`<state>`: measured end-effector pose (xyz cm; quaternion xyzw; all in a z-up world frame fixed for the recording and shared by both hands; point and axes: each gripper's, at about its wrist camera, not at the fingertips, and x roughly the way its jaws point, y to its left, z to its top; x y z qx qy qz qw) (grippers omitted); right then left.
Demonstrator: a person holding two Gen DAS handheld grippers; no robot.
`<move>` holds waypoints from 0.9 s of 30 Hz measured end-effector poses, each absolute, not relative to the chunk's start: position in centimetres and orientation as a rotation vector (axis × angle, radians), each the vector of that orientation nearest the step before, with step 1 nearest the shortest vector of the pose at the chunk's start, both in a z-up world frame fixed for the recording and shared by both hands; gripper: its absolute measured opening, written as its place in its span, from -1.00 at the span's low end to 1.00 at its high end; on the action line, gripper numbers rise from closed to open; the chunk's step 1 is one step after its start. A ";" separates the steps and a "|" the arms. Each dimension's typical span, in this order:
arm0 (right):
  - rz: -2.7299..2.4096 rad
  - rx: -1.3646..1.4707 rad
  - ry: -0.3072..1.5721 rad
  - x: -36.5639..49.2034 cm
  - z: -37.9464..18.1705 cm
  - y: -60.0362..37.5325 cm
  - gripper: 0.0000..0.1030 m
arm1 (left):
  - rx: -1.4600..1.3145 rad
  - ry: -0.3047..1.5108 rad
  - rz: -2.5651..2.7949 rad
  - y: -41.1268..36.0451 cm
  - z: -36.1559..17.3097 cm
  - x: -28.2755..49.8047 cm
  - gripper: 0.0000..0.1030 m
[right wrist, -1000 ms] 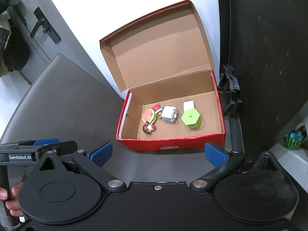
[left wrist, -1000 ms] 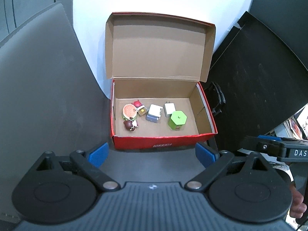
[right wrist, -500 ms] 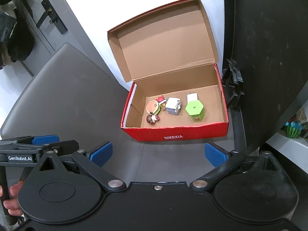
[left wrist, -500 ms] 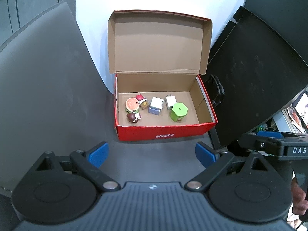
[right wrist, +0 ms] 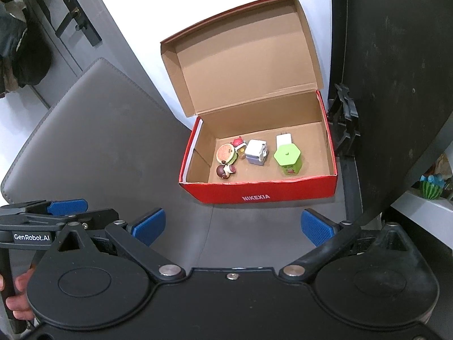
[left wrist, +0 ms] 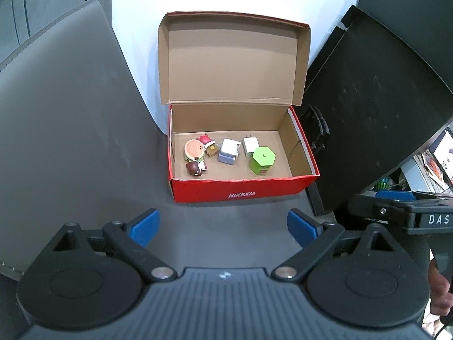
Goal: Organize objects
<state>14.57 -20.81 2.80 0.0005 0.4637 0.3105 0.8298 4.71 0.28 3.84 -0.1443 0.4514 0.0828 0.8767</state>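
My view shows a grey leather-look tabletop (left wrist: 70, 130). At twelve o'clock, an open red cardboard shoebox (left wrist: 243, 191) rests on it.

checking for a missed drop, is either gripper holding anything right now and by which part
Nothing is held. The left gripper and the right gripper are both open and bare, short of the red box.

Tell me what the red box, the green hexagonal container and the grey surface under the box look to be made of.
Red box: cardboard, by the look; raw brown inside, printed matte red outside, creased fold-up lid.
Green hexagonal container: probably moulded plastic, smooth with a slight sheen and a printed label on its side.
Grey surface: seemingly a leather-like mat, matte, with a stitched, rounded edge; real or synthetic cannot be told.
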 end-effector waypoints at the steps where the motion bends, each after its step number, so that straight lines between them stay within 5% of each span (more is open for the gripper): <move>1: 0.659 0.000 0.985 14.6 2.8 -20.8 1.00 | -0.301 0.942 0.172 0.3 3.8 4.7 0.86; 27: 0.629 -0.045 0.984 14.4 2.4 -20.3 1.00 | -0.306 0.947 0.171 0.2 3.5 5.2 0.86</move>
